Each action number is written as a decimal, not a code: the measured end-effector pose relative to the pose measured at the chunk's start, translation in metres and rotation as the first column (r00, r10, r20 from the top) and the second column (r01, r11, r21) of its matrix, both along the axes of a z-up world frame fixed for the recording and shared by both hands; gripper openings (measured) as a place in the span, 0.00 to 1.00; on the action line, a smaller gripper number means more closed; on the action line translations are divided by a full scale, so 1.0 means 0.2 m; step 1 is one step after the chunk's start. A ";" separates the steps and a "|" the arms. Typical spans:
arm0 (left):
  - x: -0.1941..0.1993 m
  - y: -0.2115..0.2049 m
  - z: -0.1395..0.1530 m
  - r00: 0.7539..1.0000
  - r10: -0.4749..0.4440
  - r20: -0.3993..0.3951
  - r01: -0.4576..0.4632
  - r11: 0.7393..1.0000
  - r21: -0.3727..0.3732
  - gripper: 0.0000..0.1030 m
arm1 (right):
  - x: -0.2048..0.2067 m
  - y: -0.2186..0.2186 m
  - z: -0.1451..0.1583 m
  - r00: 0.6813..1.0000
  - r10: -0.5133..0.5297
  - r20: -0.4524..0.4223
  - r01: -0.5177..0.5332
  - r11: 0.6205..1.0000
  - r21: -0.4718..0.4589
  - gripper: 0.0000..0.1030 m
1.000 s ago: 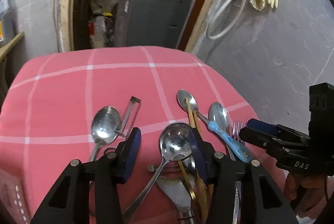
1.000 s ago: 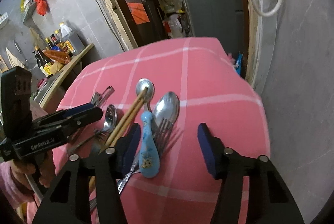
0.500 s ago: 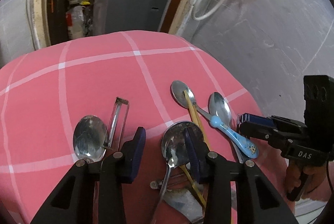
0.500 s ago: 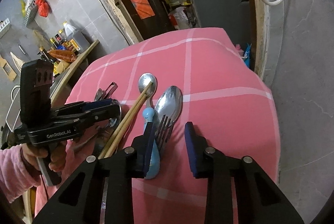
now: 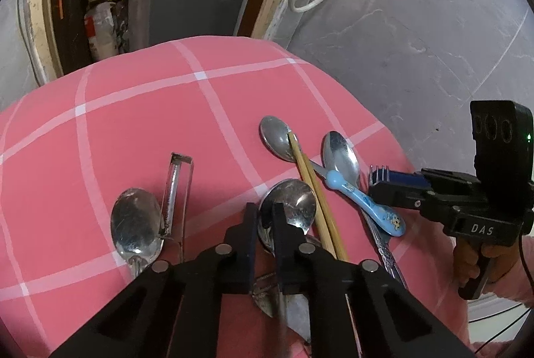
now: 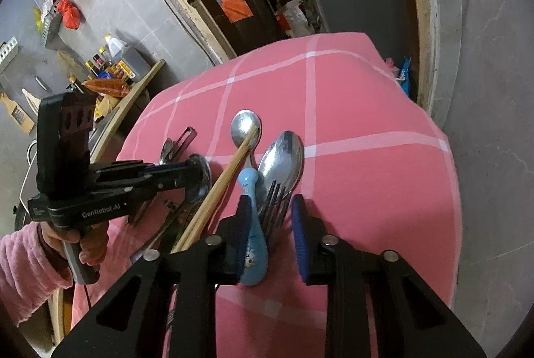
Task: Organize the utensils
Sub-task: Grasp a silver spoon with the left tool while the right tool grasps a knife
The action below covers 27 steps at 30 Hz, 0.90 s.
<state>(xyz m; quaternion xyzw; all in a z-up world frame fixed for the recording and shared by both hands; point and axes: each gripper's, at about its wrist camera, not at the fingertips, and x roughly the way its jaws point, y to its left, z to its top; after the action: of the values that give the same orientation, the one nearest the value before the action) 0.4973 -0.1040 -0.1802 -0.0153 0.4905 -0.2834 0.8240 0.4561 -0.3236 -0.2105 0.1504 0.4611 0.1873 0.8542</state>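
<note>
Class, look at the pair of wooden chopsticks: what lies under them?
The chopsticks have their tips on a small spoon's bowl and cross its handle. Nearer the camera, the left gripper hides whatever lies beneath.

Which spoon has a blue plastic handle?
The small spoon lying between the chopsticks and the fork; the other spoons are all bare metal.

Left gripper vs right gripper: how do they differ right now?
The left gripper is nearly closed, a narrow gap over a big spoon; the right gripper stands wider, straddling the fork. Left nameplate reads GenRobot.AI, right reads DAS. Both are black with blue pads.
</note>
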 end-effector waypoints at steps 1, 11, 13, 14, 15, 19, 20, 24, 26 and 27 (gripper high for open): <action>0.00 0.00 0.00 1.000 0.000 0.000 0.000 1.000 0.004 0.07 | 0.00 0.00 0.00 1.000 0.000 -0.003 0.000 1.000 0.006 0.19; -0.07 -0.01 0.07 1.000 0.007 0.020 -0.008 0.997 0.074 0.04 | -0.03 -0.05 -0.01 0.998 -0.052 -0.039 0.055 0.996 0.065 0.07; -0.10 0.00 0.08 0.999 0.026 0.023 -0.028 0.996 0.082 0.03 | -0.04 -0.05 -0.01 0.997 -0.068 -0.042 0.071 0.994 0.078 0.05; -0.11 0.01 0.09 0.999 0.035 0.026 -0.037 0.996 0.085 0.03 | -0.04 -0.06 0.00 0.996 -0.074 -0.040 0.077 0.994 0.079 0.04; -0.13 0.01 0.10 0.998 0.050 0.035 -0.053 0.994 0.094 0.03 | -0.05 -0.06 0.01 0.996 -0.080 -0.037 0.083 0.993 0.081 0.04; -0.20 0.04 0.14 0.993 0.096 0.072 -0.103 0.988 0.112 0.03 | -0.11 -0.04 0.11 0.995 -0.096 0.010 0.096 0.994 0.057 0.03; -0.22 0.04 0.15 0.991 0.105 0.084 -0.115 0.986 0.118 0.03 | -0.13 -0.04 0.14 0.995 -0.100 0.029 0.098 0.994 0.047 0.02; -0.32 0.08 0.22 0.979 0.158 0.127 -0.175 0.976 0.132 0.03 | -0.20 0.01 0.28 0.990 -0.104 0.098 0.105 0.995 -0.004 0.02; -0.36 0.09 0.25 0.972 0.180 0.153 -0.202 0.969 0.142 0.03 | -0.24 0.04 0.36 0.985 -0.103 0.136 0.109 0.993 -0.037 0.02; -0.39 0.10 0.27 0.966 0.192 0.172 -0.218 0.965 0.146 0.03 | -0.26 0.05 0.40 0.983 -0.101 0.151 0.110 0.993 -0.048 0.02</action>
<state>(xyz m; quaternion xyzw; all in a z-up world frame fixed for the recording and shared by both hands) 0.4191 -0.0834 -0.1256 0.0239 0.4418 -0.1553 0.8833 0.4039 -0.3140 -0.1314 0.1364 0.3929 0.1394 0.8987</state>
